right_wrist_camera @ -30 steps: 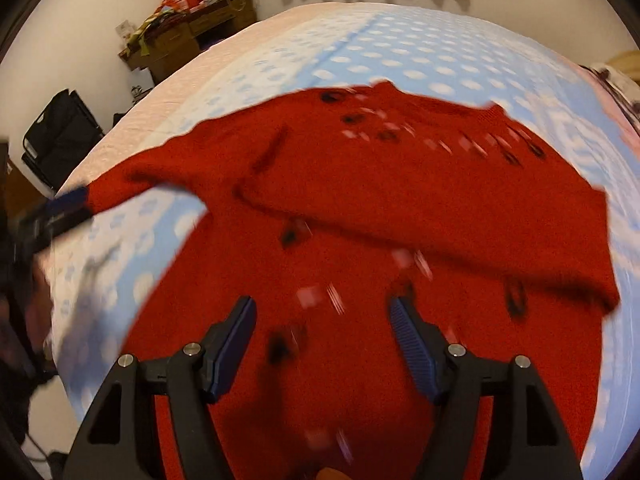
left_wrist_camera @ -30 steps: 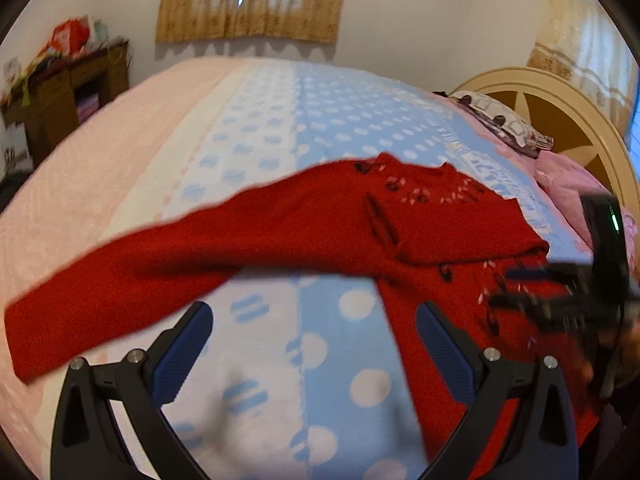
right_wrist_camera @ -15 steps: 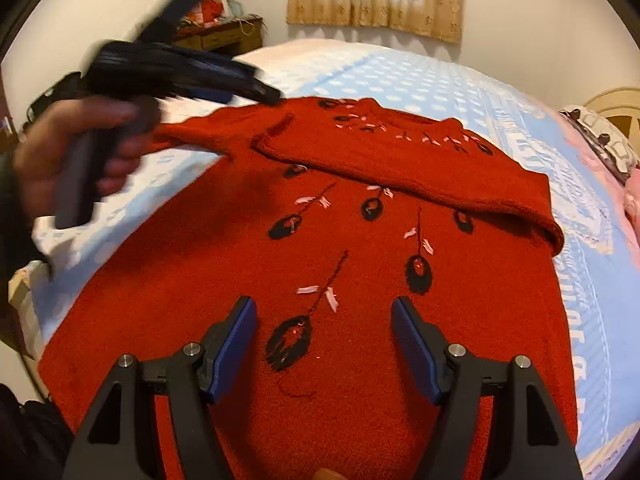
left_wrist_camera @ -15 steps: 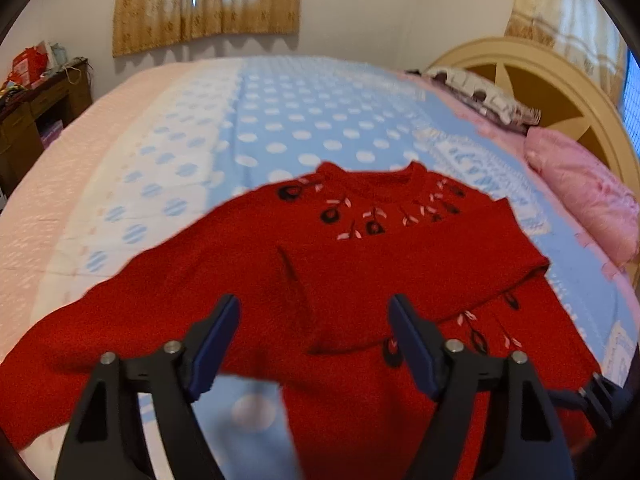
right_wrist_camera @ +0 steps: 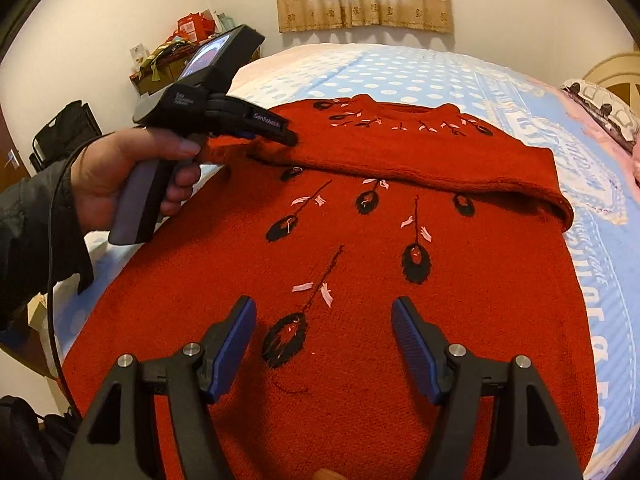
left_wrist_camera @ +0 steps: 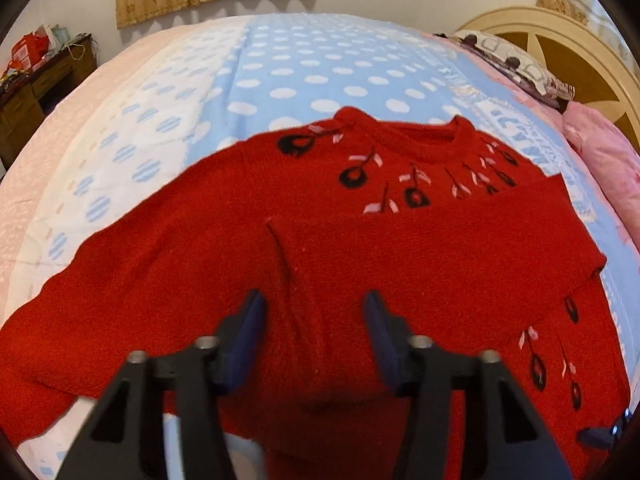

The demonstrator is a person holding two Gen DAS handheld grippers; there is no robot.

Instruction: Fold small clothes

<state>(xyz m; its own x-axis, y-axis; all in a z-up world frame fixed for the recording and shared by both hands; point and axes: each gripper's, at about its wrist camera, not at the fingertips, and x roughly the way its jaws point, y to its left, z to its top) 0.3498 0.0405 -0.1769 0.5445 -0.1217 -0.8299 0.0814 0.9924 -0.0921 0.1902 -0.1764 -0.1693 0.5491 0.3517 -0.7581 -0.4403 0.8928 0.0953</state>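
Left claw [left_wrist_camera: 314,312] closing over red sweater [left_wrist_camera: 400,264] sleeve

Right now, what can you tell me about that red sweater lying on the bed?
The red sweater looks like a fuzzy knit with a round neck and black-and-pink flower embroidery. It lies flat, front up, on the dotted blue bedspread. One sleeve is folded across the chest; the other stretches out sideways. The left gripper sits at the folded sleeve's cuff, jaws closing with knit between them. The right gripper hovers open over the lower body.
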